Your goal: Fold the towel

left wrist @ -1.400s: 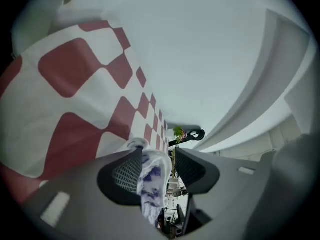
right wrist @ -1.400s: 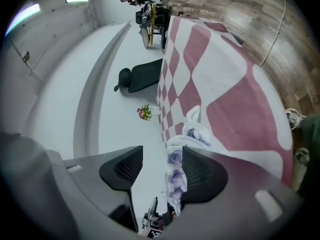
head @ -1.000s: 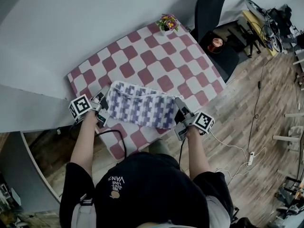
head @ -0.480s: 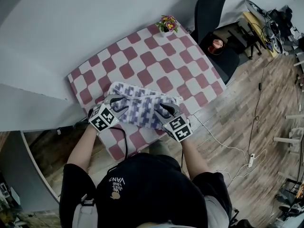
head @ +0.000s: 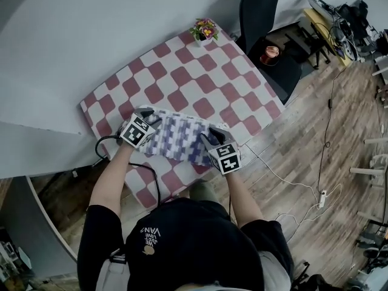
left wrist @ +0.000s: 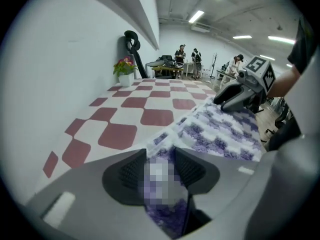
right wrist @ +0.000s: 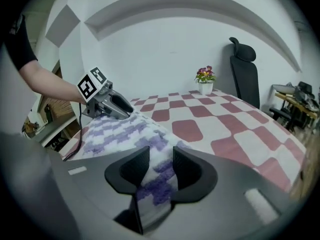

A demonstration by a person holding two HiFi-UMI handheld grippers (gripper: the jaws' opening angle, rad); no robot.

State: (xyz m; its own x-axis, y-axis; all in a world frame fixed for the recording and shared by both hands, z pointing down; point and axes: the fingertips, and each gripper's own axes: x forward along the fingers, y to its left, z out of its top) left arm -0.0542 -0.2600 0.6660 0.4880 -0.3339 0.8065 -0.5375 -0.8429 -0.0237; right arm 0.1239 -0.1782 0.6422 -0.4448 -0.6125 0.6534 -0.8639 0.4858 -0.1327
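A purple-and-white checked towel (head: pixel 180 139) lies on the near part of the red-and-white checked table (head: pixel 200 83). My left gripper (head: pixel 147 117) is at its left end and my right gripper (head: pixel 210 138) at its right end, both over the cloth. In the left gripper view the left gripper (left wrist: pixel 161 167) is shut on a fold of the towel (left wrist: pixel 220 131). The right gripper view shows the right gripper (right wrist: pixel 156 167) pinching a fold of the towel (right wrist: pixel 117 129) the same way. Each gripper sees the other across the cloth: the right gripper (left wrist: pixel 241 91), the left gripper (right wrist: pixel 107 104).
A small pot of flowers (head: pixel 204 30) stands at the table's far corner, with a black office chair (head: pixel 262 23) behind it. A white wall runs along the table's left side. A black cable (head: pixel 153 180) hangs off the near edge. People stand far back in the room (left wrist: pixel 187 59).
Both grippers have rolled over and moved away from me across the towel, bringing its near edge with them. The towel now looks narrower.
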